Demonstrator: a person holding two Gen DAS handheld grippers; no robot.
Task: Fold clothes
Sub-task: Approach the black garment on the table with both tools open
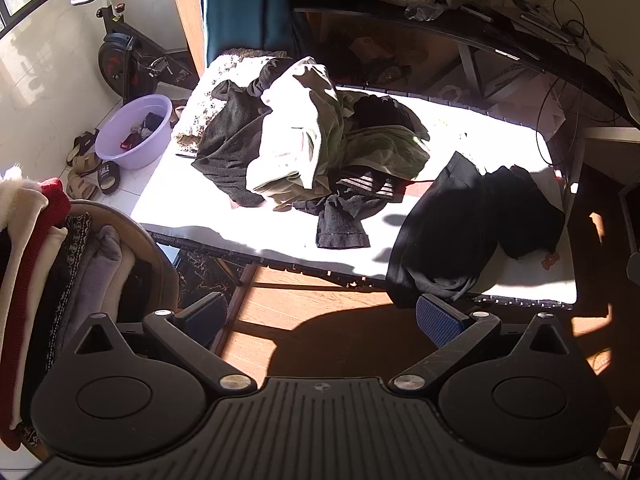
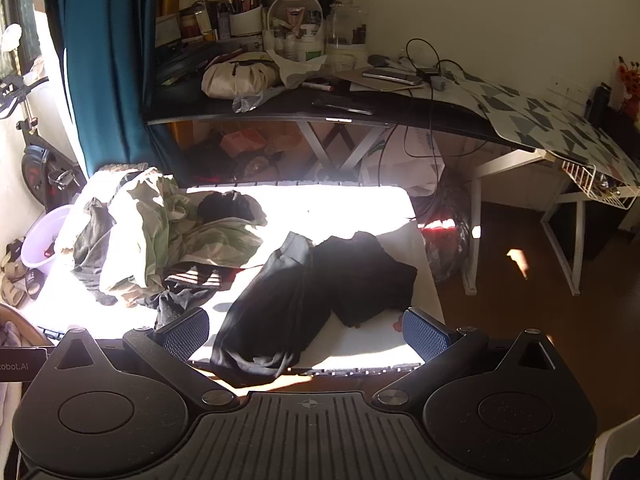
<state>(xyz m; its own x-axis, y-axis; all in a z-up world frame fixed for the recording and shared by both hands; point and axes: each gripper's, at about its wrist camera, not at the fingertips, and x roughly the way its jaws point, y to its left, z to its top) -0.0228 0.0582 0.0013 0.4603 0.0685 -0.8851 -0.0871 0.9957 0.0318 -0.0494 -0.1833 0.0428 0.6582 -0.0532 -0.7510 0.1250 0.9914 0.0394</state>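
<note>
Far left in the left wrist view: stack of folded clothes (image 1: 48,256) on a round chair, purple basin (image 1: 134,132) on the floor behind it, sandals (image 1: 86,168) beside the basin. Left gripper (image 1: 320,316) sits short of the near table edge over wood floor, jaws spread wide, nothing between the pads. White table (image 1: 192,204) in hard sunlight. Pile of unfolded clothes (image 1: 304,136) on its left-centre: dark grey piece, pale green garment on top, black item at the back, striped dark piece at the front. Black garment (image 1: 460,240) lies apart from the pile at the right end, crumpled, one part hanging over the near edge. Right gripper (image 2: 306,332) hovers at the near edge directly over that black garment (image 2: 288,300), jaws also spread wide, holding nothing; contact with the fabric can't be told. Behind the table (image 2: 360,208): cluttered dark desk (image 2: 280,100), teal curtain (image 2: 104,60) to its left.
</note>
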